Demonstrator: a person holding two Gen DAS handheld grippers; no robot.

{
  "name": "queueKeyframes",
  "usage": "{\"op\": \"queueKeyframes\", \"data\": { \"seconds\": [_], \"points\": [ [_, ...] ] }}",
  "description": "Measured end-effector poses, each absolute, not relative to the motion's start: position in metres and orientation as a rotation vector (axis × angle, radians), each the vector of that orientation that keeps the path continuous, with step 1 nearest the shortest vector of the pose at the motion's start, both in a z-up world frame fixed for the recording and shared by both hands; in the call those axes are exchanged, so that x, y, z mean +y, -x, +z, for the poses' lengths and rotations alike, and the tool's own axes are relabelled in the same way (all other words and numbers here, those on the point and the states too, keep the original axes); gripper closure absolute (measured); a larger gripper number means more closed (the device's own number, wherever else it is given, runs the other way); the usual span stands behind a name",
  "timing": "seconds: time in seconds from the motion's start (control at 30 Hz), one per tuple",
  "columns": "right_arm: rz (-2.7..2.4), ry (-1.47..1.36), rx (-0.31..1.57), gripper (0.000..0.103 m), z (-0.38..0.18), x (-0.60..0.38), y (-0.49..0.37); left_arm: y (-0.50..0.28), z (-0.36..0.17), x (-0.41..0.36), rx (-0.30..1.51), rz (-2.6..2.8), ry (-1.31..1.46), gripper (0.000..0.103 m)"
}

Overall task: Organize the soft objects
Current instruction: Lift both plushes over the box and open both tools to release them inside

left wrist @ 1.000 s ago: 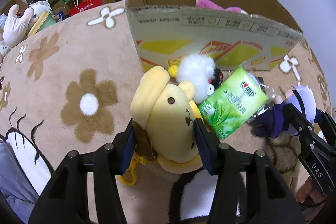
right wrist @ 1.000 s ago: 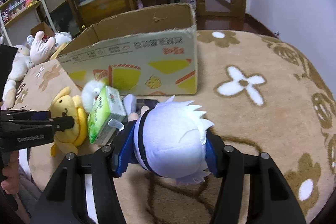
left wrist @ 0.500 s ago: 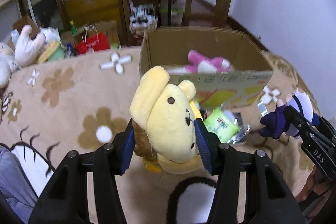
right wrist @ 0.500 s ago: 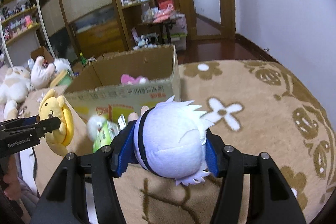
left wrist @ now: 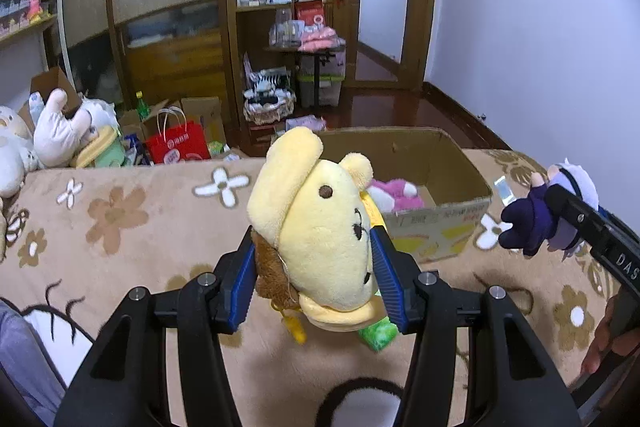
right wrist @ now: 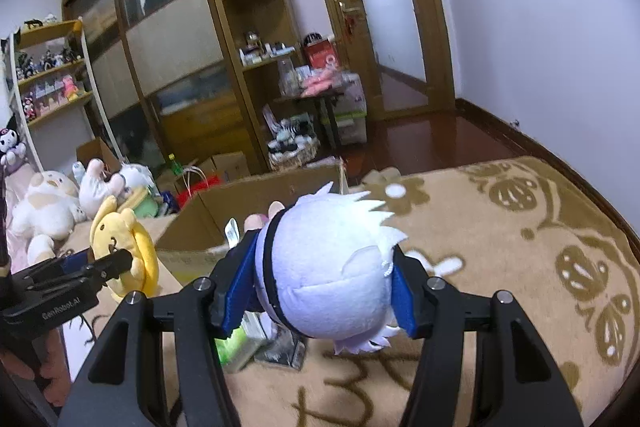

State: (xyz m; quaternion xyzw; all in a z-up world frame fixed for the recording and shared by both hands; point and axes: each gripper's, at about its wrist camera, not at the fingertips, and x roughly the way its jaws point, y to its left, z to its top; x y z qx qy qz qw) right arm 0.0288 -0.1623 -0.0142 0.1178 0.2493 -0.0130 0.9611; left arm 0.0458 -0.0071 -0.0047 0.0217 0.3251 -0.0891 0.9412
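Transfer stage: left gripper (left wrist: 316,259) pinching yellow plush dog (left wrist: 320,227) and right gripper (right wrist: 320,287) pinching white-haired plush doll (right wrist: 332,267), both held above the flowered beige blanket (left wrist: 140,227); each should clear the open brown cardboard box (left wrist: 440,171) rim before release.

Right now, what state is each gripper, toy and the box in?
left gripper: shut on the yellow plush, held above the blanket
yellow plush: clamped between the pads, off the blanket
right gripper: shut on the white-haired doll
white-haired doll: clamped, lifted
cardboard box: open-topped, on the blanket
pink plush: lying inside the box
green pack: lying on the blanket, mostly hidden
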Motion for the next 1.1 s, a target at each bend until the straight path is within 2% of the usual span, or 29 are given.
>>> {"op": "queueKeyframes", "data": {
  "seconds": [0.3, 0.67, 1.1],
  "points": [
    [0.027, -0.232, 0.439, 0.041, 0.007, -0.157, -0.051, -0.056, 0.027, -0.018, 0.536, -0.231, -0.077, 0.051],
    [0.083, -0.135, 0.363, 0.040, 0.035, -0.140, -0.091, -0.101, 0.034, -0.033, 0.508, -0.241, -0.105, 0.050],
    [0.048, -0.090, 0.460, 0.040, -0.012, -0.135, -0.133, -0.142, -0.005, -0.045, 0.602, -0.250, -0.099, 0.049]
  ]
}}
